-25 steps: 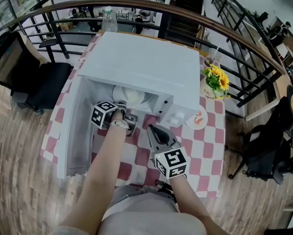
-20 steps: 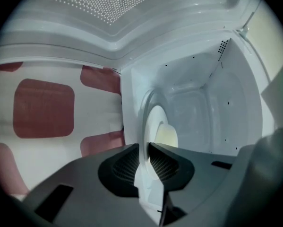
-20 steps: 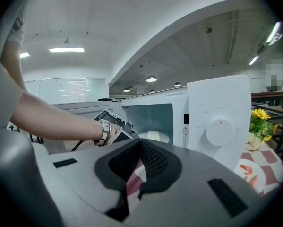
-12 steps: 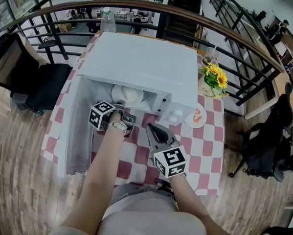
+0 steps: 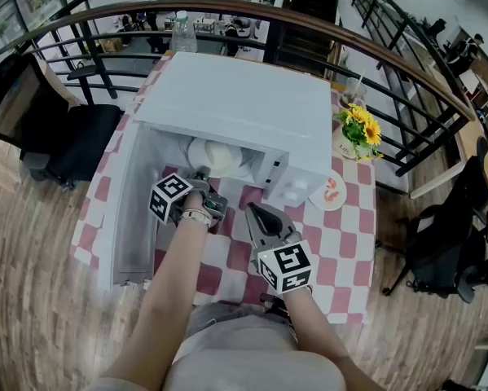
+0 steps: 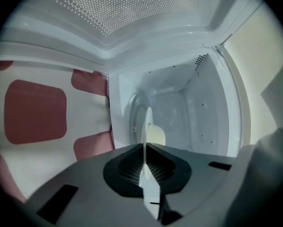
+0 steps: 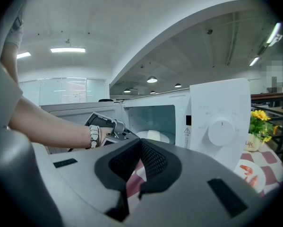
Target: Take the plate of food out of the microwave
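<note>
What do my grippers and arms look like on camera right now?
Both the left gripper and right gripper are grey, with dark ribbed fingers and a white cube of black square markers. Forearms are bare; a pale wristband circles the left wrist.

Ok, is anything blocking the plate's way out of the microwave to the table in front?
Nothing visible. The door is swung open at the left, the left gripper has just closed on the plate rim, and the table before the opening is bare. Nearest thing: the right gripper, just right of that path.
</note>
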`<state>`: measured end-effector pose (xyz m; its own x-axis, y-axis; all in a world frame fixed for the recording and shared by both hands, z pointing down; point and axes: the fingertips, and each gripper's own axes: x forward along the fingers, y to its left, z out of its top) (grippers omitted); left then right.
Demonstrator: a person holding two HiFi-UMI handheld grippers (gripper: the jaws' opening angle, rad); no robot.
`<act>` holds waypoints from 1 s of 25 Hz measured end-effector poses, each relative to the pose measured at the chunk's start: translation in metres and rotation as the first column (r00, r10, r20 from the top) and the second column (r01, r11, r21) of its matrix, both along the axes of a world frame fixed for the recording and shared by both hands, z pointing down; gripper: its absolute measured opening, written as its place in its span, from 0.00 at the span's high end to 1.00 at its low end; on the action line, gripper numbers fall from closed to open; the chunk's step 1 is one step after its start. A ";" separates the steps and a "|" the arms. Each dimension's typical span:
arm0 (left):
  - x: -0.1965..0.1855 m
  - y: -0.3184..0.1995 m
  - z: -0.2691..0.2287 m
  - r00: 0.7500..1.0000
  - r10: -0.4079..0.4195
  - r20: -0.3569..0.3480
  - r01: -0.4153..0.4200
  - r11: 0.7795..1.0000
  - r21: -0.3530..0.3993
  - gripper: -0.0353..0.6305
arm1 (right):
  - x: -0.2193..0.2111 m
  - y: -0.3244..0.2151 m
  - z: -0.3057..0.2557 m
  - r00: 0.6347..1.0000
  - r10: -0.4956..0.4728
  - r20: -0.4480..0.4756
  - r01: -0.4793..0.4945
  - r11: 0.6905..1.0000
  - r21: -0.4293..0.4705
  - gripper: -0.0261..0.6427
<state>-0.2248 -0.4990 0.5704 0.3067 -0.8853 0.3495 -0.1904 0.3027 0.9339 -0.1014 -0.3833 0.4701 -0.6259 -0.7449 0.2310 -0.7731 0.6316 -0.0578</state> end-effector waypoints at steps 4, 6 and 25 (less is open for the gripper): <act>-0.001 0.007 -0.009 1.000 -0.007 -0.003 0.007 0.999 0.043 0.93 | -0.001 0.002 -0.004 1.000 -0.001 0.015 0.001 1.000 0.007 0.93; 0.000 0.012 -0.012 1.000 -0.007 -0.010 0.007 0.999 0.052 0.93 | -0.002 0.003 -0.008 0.999 -0.007 0.039 0.006 1.000 0.012 0.93; 0.010 0.068 -0.041 0.999 -0.001 -0.051 0.008 0.988 0.152 0.93 | -0.003 0.010 -0.012 1.000 0.000 0.016 -0.001 0.999 0.050 0.93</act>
